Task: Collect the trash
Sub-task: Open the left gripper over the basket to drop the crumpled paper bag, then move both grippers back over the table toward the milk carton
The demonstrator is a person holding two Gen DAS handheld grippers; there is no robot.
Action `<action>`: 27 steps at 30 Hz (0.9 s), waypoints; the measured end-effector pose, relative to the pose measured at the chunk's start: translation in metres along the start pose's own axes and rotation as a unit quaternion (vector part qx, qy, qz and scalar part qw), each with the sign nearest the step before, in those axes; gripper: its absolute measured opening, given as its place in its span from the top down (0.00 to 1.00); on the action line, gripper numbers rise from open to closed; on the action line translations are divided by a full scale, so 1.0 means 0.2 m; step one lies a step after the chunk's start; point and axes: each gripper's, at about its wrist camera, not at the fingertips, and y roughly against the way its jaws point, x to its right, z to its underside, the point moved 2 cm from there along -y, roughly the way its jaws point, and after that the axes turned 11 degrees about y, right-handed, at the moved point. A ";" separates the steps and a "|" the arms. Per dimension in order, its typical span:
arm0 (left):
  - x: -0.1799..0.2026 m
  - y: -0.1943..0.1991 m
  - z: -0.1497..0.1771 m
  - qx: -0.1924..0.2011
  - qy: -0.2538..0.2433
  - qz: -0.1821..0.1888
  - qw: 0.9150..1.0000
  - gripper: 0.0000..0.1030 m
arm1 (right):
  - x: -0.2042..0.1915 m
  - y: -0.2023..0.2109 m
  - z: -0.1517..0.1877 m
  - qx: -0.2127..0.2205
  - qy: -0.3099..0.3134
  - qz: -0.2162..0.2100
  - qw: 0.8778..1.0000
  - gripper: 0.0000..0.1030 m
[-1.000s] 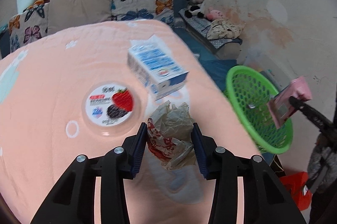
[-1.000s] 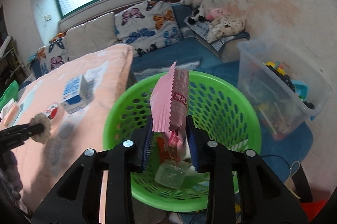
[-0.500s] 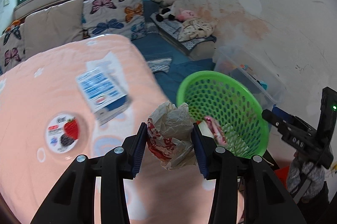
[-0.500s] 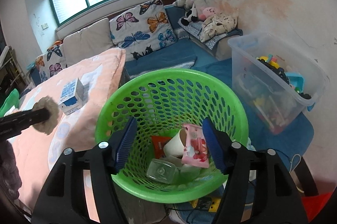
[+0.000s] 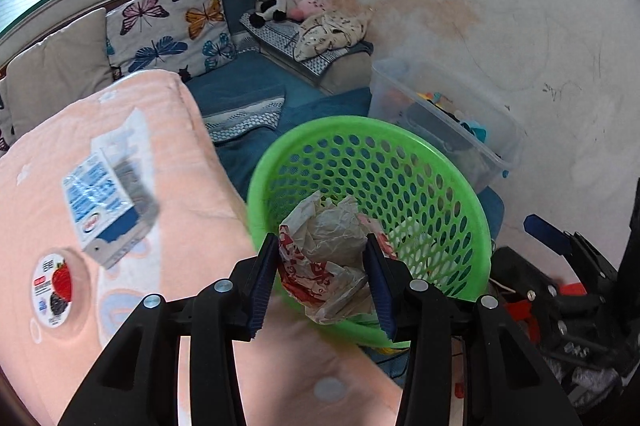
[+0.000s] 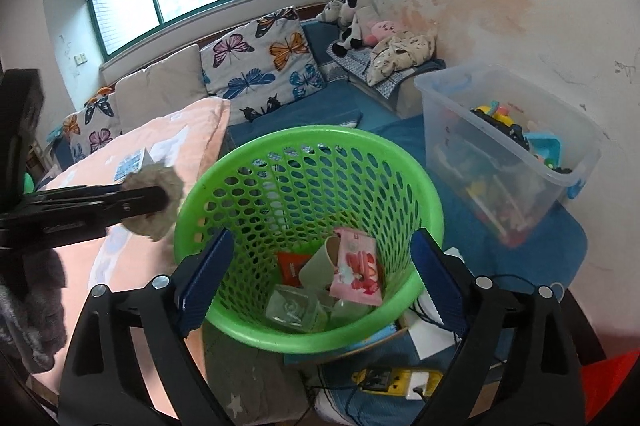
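**Over the green basket, wrapper gripped, other jaws parting**

Between the left gripper (image 5: 322, 280) pads sits a crumpled paper wrapper (image 5: 326, 262), clamped and held above the near rim of the green basket (image 5: 460, 209), the tool angled steeply down. Right gripper (image 6: 320, 276) points into the basket, jaws opening with nothing between them; a pink packet (image 6: 356, 272) lies inside. Beside stands the peach-covered table (image 5: 192, 153) carrying a milk carton (image 5: 106, 209), with a clear toy bin (image 6: 512, 145) near the stained wall
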 end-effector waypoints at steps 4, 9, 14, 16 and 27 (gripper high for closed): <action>0.02 -0.03 0.01 -0.009 0.001 0.007 1.000 0.50 | 0.01 0.02 0.03 -0.004 -0.003 -0.003 1.000 0.13; 0.02 -0.01 0.02 -0.003 0.002 0.008 1.000 0.36 | 0.01 0.04 0.08 -0.007 -0.007 -0.006 1.000 0.12; -0.04 0.05 0.04 0.004 0.014 0.007 1.000 0.35 | 0.00 0.05 0.09 -0.008 -0.011 -0.010 1.000 0.10; -0.08 0.09 0.06 0.009 0.023 0.006 1.000 0.34 | -0.01 0.06 0.09 -0.008 -0.011 -0.014 1.000 0.10; -0.33 0.27 0.15 0.029 0.069 -0.021 0.997 0.27 | -0.19 0.04 0.05 -0.015 0.010 -0.054 0.998 0.10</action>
